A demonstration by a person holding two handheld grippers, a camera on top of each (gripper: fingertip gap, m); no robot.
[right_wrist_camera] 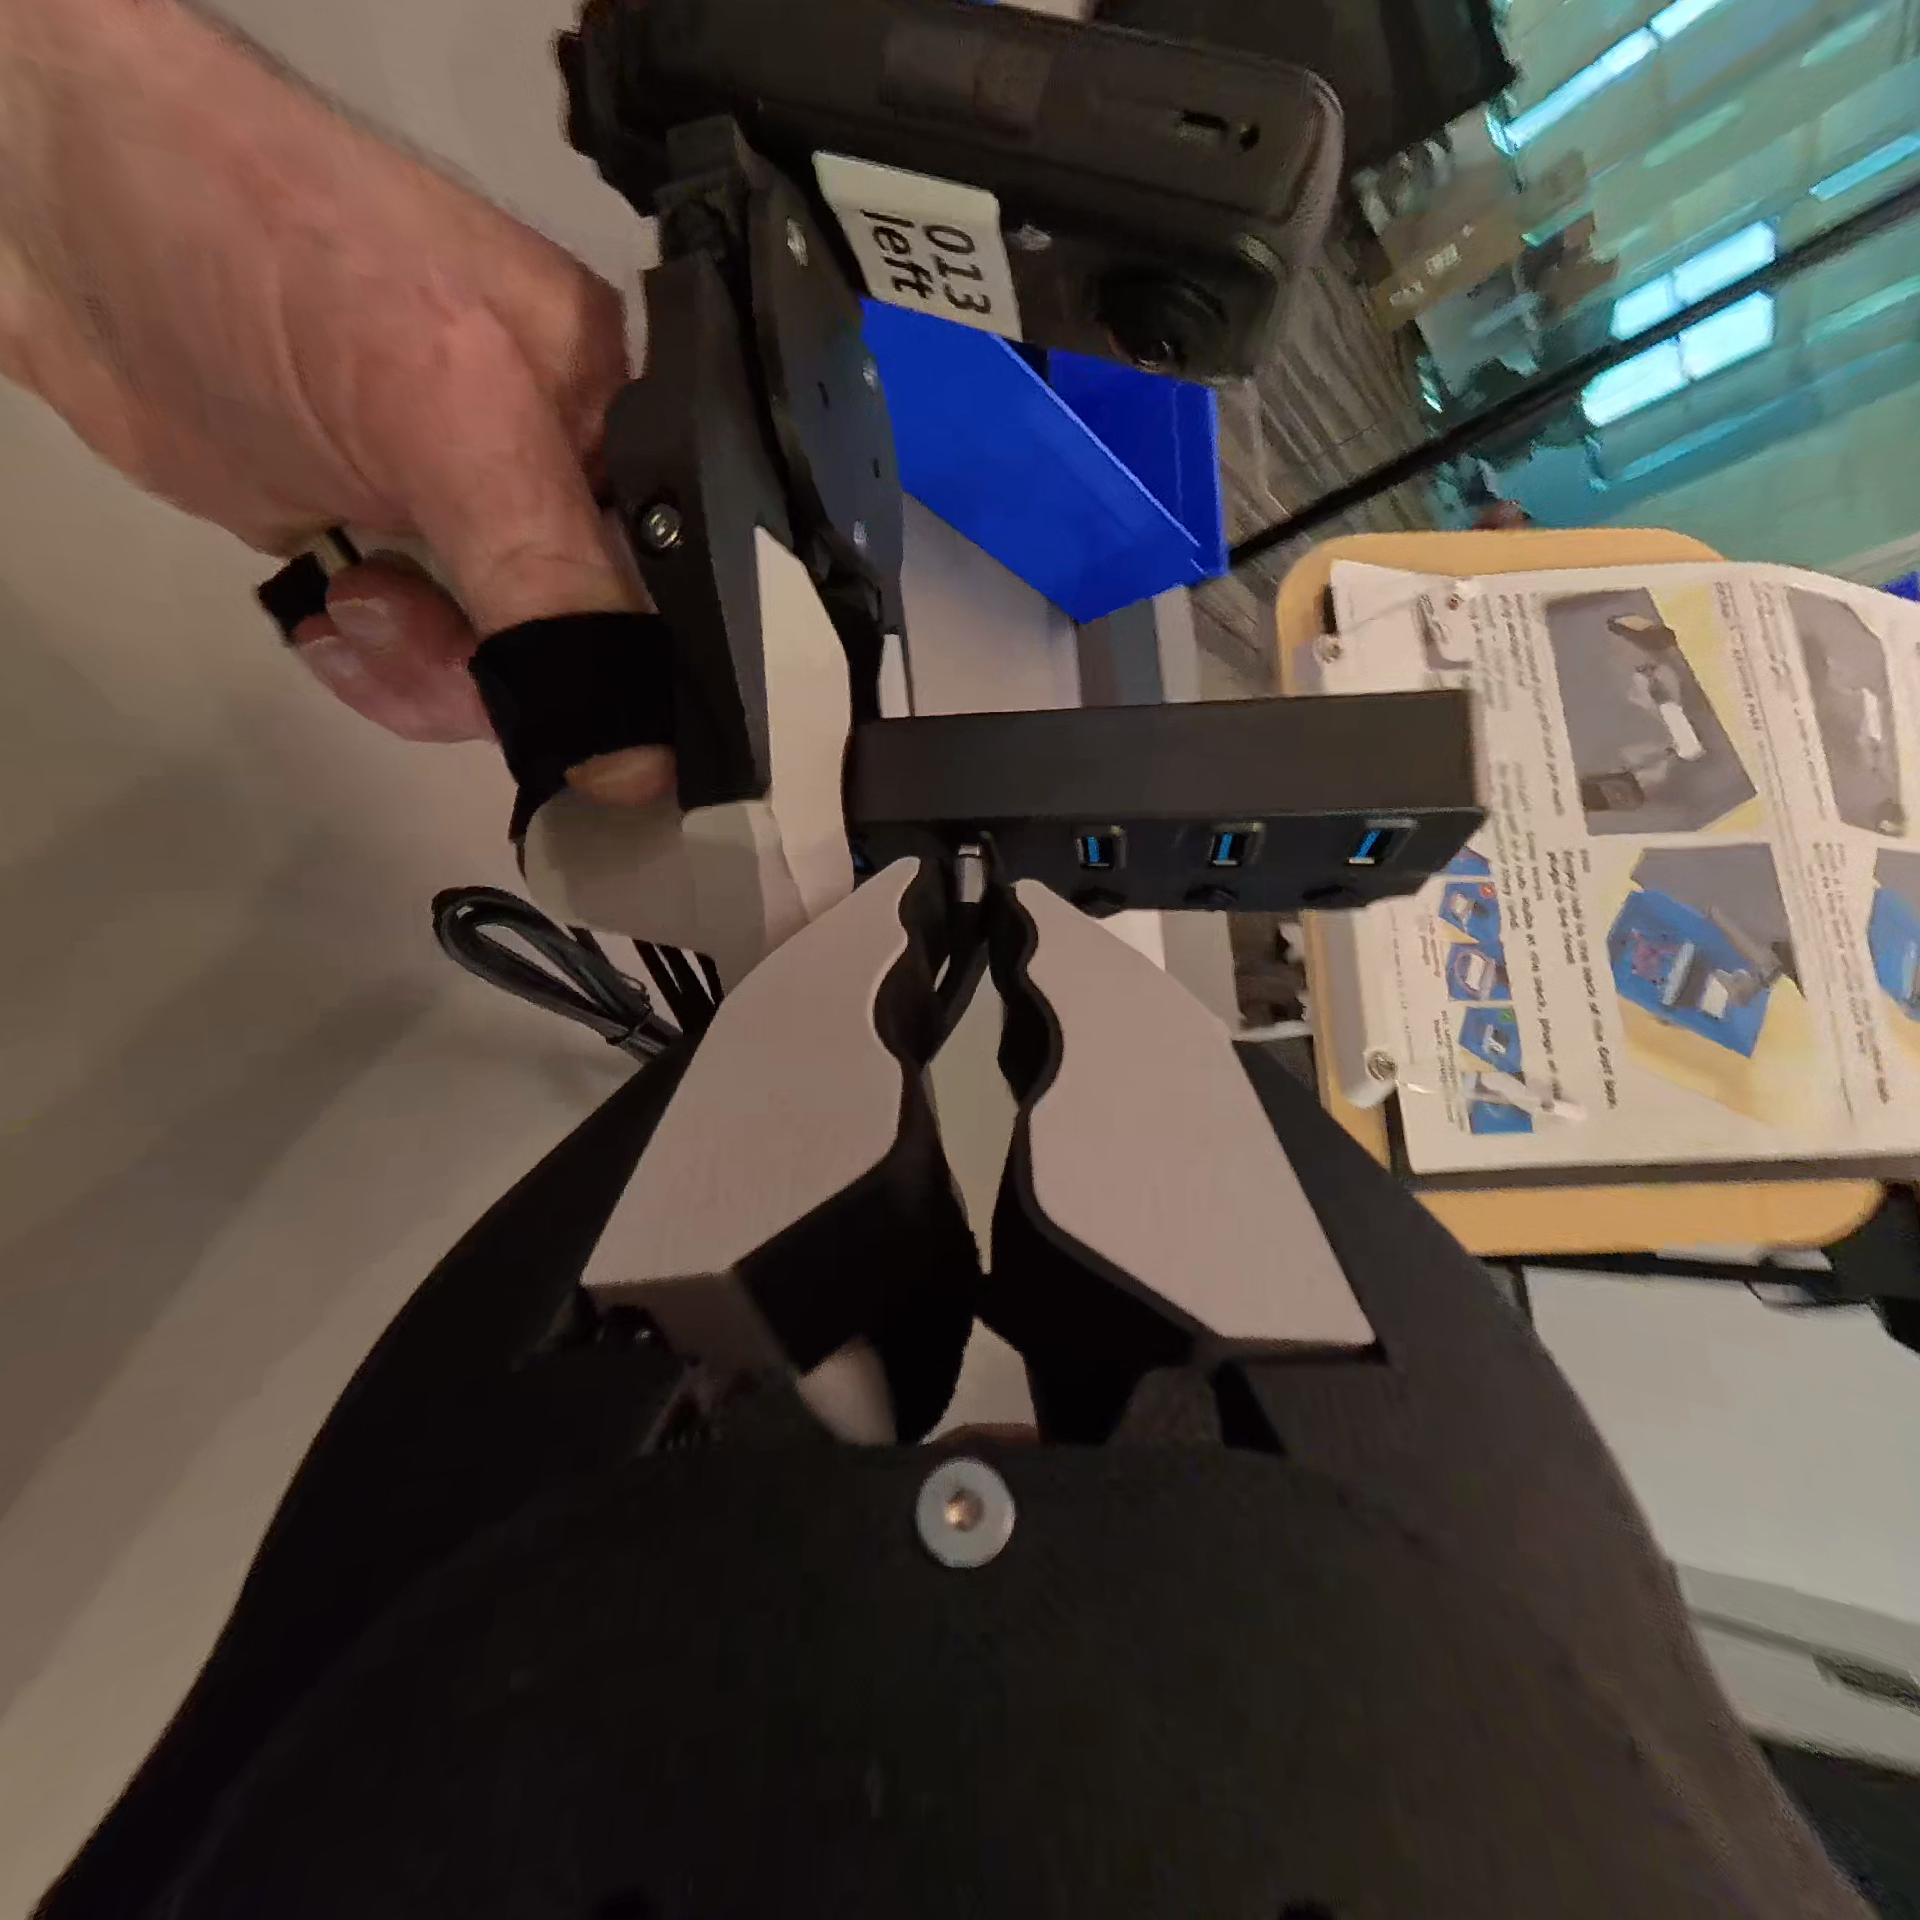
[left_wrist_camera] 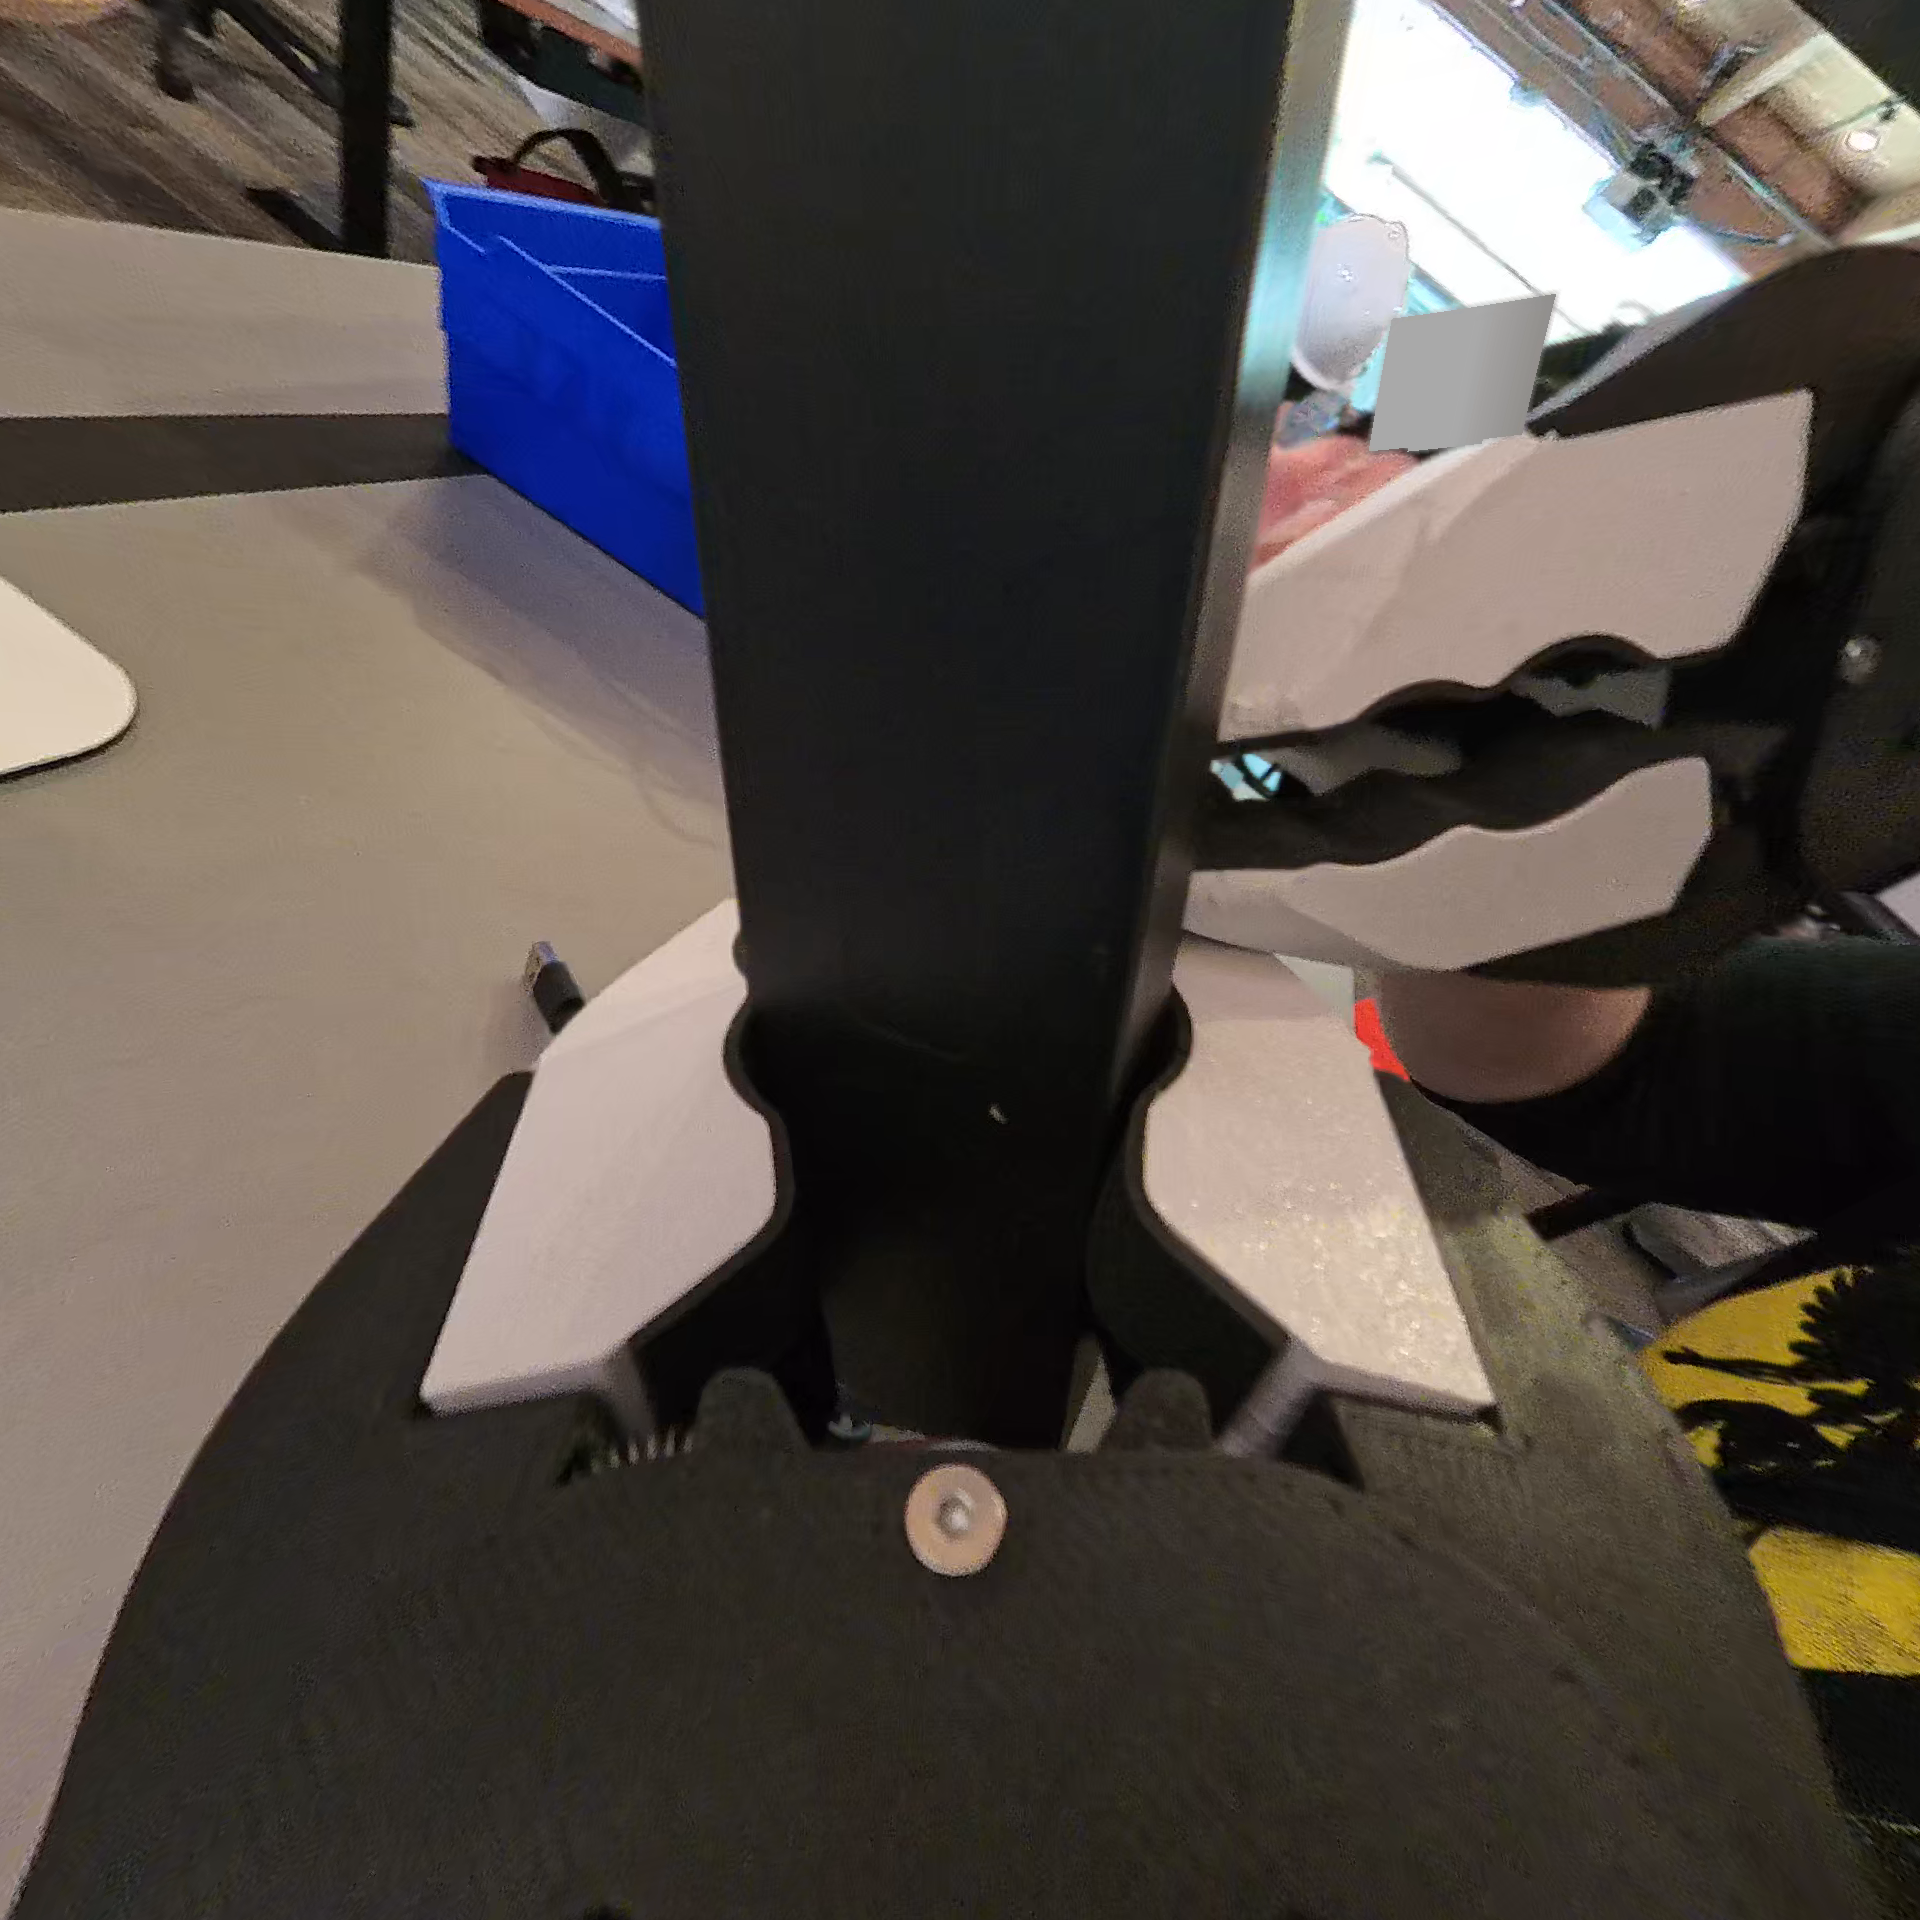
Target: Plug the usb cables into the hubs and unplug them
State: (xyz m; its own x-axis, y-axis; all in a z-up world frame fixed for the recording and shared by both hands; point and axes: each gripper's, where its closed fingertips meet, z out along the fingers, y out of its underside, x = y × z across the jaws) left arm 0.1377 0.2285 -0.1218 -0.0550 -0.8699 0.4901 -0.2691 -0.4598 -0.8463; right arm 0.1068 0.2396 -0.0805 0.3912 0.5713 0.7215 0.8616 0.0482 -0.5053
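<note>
— Left gripper (left_wrist_camera: 961, 997): what's happening there?

— Gripping the black USB hub (left_wrist_camera: 966, 520) at one end, fingers (left_wrist_camera: 623, 1174) spread wide and pressing on its two flanks. Holding it off the grey bench (left_wrist_camera: 312, 779), long body sticking straight out ahead.

— And seen from the other side?

— Hanging crosswise in the right wrist view, that hub (right_wrist_camera: 1164, 769), blue-tongued ports facing the camera. Showing three free ports in a row toward its far end.

— Right gripper (right_wrist_camera: 961, 894)?

— Pinching a USB plug (right_wrist_camera: 968, 862) with fingers (right_wrist_camera: 821, 1039) nearly together, metal shell sitting right at the port nearest the left gripper (right_wrist_camera: 769, 790). Hard to tell how deep it is sitting. Black cable trailing back between the fingers.

— Anything else lying about?

— Another plug (left_wrist_camera: 551, 982) with a black cable resting on the bench just left of the left gripper. A coiled black cable bundle (right_wrist_camera: 540, 966) lying on the bench below the hand (right_wrist_camera: 312, 395) gripping the left tool. Blue bin (left_wrist_camera: 561, 384) standing farther back on the bench. Printed instruction sheet (right_wrist_camera: 1642, 862) sitting on a tan board (right_wrist_camera: 1600, 1210) off to the right, beyond the hub.
</note>
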